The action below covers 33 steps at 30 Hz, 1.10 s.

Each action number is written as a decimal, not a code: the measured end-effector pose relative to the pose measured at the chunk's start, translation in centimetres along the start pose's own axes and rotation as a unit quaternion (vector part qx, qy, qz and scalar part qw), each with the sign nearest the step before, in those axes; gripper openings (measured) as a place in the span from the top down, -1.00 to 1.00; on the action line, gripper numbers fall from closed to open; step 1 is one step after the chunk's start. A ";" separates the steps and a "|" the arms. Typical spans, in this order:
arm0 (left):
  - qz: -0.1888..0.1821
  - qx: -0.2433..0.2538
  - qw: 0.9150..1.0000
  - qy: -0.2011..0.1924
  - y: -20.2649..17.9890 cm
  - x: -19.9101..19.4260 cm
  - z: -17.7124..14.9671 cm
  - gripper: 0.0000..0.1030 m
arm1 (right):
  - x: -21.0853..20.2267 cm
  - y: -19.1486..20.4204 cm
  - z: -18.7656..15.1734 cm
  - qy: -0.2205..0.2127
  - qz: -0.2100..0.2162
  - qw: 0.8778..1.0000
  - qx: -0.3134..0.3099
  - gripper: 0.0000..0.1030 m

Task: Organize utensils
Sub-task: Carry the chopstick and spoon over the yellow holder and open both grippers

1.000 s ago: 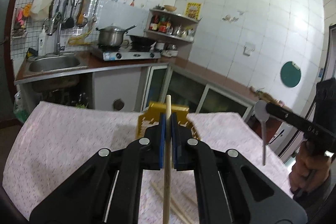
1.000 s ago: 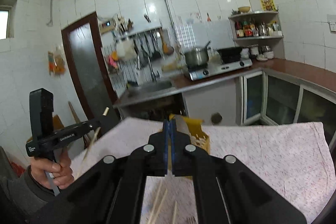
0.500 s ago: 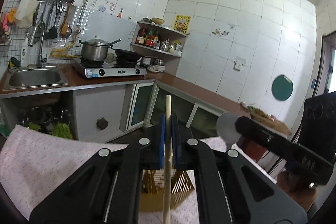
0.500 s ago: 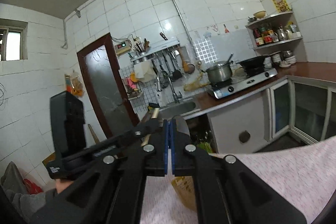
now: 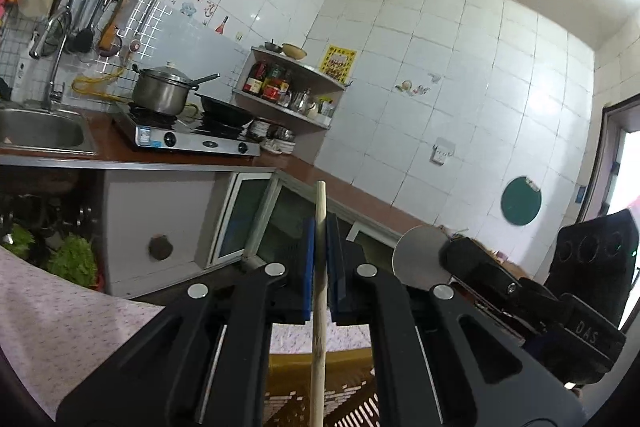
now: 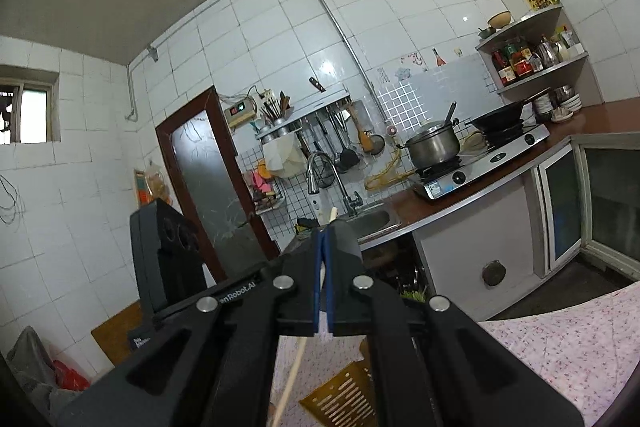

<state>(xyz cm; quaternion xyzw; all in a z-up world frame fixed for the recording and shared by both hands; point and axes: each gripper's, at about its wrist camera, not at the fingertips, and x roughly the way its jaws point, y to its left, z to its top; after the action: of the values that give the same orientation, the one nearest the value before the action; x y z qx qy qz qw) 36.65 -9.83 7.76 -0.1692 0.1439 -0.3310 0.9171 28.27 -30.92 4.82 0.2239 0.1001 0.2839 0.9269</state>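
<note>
chopstick (image 5: 319,311) upright, clamped in left gripper (image 5: 320,227)

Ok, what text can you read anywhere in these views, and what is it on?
"DAS": side of the right gripper, left wrist view.
"nRobot.AI", start cut off: side of the left gripper, right wrist view.
Yellow wall poster, stove labels, wall meter display: too small or blurred to read.
</note>
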 end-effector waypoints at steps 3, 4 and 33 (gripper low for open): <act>-0.011 -0.006 1.000 -0.008 0.5 0.6 -0.5 0.93 | 0.1 -0.8 -0.5 -0.006 0.002 1.000 0.001 0.96; -0.012 -0.003 1.000 -0.012 0.6 0.7 -0.7 0.93 | 0.2 -1.0 -0.6 -0.006 0.001 1.000 0.003 0.96; 0.010 0.031 0.999 -0.031 0.9 3.5 1.0 0.89 | 0.5 -1.8 -1.1 -0.008 -0.020 1.000 -0.007 0.96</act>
<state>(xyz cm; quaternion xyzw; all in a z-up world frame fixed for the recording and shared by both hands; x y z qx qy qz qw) 40.09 -11.25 7.73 -0.1489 0.1069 -0.3211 0.9291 29.15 -31.57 3.01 0.2174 0.0947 0.2646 0.9348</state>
